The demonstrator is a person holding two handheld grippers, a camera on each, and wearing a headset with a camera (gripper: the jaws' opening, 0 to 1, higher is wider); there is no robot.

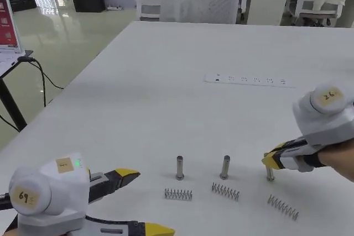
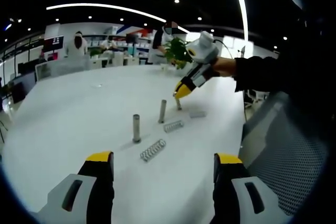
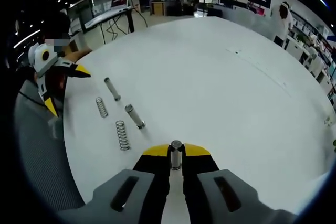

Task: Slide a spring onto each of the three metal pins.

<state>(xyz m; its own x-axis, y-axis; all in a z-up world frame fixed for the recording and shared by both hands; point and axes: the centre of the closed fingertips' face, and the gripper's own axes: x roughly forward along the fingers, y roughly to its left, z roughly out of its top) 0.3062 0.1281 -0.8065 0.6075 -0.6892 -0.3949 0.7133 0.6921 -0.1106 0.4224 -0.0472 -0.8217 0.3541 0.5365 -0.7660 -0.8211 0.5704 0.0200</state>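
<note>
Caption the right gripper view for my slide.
Right gripper grips one metal pin; two other pins and two springs wait on the white table.

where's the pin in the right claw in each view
Head view: the gripped pin stands lower right, under the right claw.
Left gripper view: gripped pin, centre, farthest of three.
Right gripper view: gripped pin, bottom centre between the jaws.
Shared landmark: the middle pin beside it.
</note>
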